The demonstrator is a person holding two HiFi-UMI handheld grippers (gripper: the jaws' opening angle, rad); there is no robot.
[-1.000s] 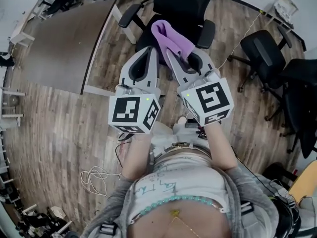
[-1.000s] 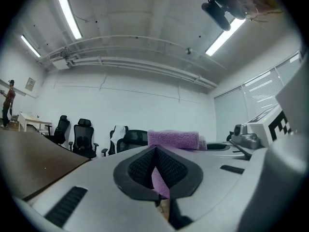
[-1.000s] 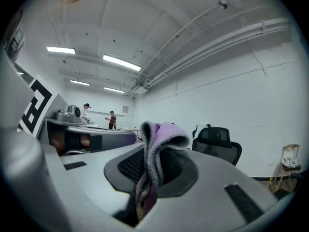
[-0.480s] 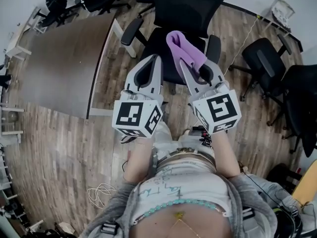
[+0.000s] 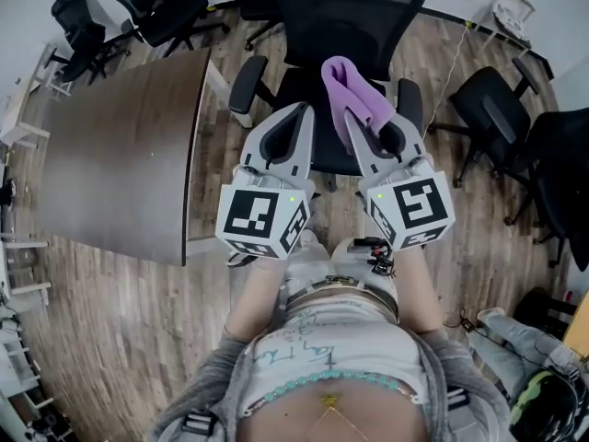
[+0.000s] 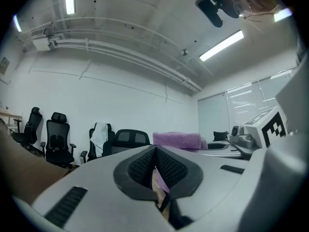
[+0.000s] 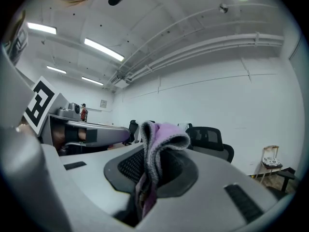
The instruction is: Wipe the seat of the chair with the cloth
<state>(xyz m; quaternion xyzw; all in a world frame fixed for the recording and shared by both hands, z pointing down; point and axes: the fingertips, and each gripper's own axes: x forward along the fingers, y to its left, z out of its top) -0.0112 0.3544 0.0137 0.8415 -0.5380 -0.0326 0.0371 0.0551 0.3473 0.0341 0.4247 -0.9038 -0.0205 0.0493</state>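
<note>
Cloth (image 5: 353, 96) now over chair (image 5: 342, 21), lengthwise forward

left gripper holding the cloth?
No, the purple cloth is clamped in the right gripper, while the left gripper has its jaws together with nothing between them.

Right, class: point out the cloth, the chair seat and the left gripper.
cloth (image 5: 357, 98), head view, folded middle.
chair seat (image 5: 329, 143), head view, bare front.
left gripper (image 5: 301, 110), head view, shut tip.
</note>
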